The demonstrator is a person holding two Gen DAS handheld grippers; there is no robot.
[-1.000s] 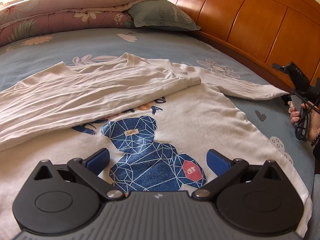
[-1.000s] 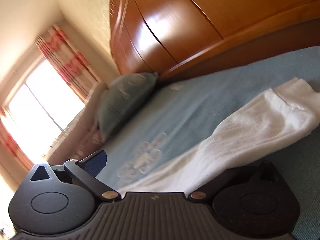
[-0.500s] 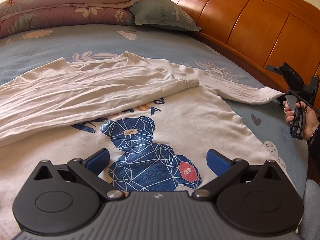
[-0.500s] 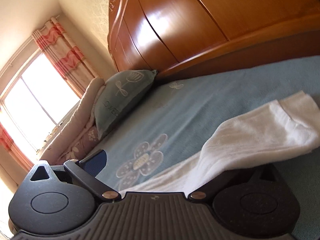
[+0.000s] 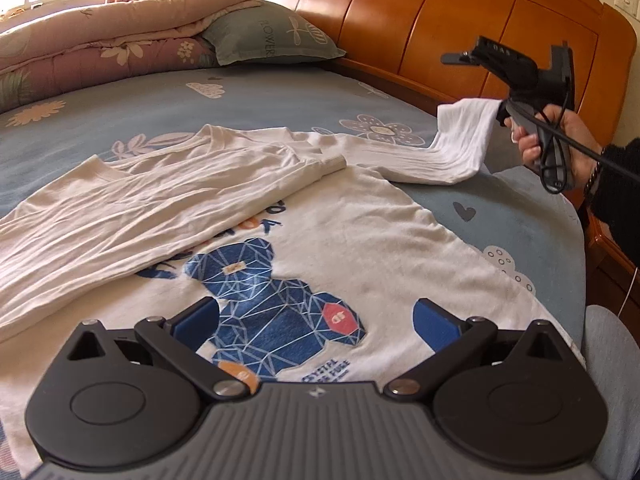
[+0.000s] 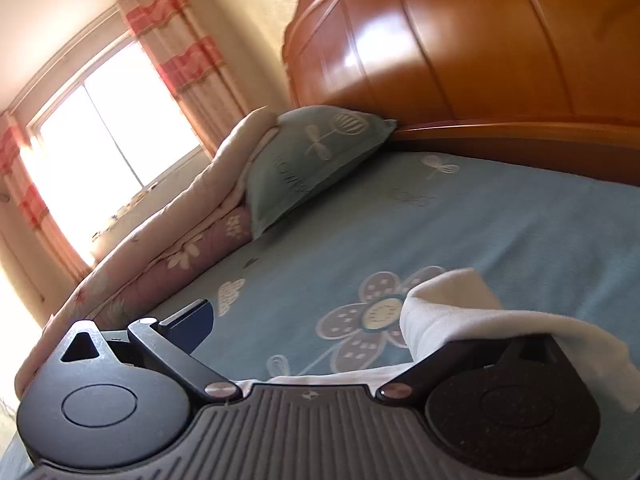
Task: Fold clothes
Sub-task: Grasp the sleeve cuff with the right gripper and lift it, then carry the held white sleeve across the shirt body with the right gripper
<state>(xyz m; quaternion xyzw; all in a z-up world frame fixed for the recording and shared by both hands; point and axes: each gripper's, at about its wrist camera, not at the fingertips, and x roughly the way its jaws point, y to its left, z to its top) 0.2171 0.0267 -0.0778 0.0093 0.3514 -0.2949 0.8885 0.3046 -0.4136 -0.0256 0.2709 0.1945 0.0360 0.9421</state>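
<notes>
A white long-sleeved shirt (image 5: 360, 240) with a blue geometric bear print lies flat on the bed. Its left sleeve (image 5: 160, 208) is folded across the chest. My left gripper (image 5: 316, 314) hovers open low over the print, holding nothing. At the right, a hand holds my right gripper (image 5: 452, 57) above the bed edge, and the other sleeve (image 5: 460, 136) rises to it. In the right wrist view my right gripper (image 6: 316, 320) has its jaws wide apart. The sleeve cuff (image 6: 460, 312) drapes over the right finger and hides its pad.
The bed has a blue flowered sheet (image 5: 260, 108). A wooden headboard (image 5: 440, 32) runs along the right. A green pillow (image 5: 272, 36) and a rolled pink quilt (image 5: 100, 52) lie at the far end, below a curtained window (image 6: 108, 136). A dark-sleeved arm (image 5: 616, 192) reaches in at right.
The right gripper has risen from the bed edge, lifting the sleeve end off the sheet and toward the shirt. The left gripper stays open over the print.
</notes>
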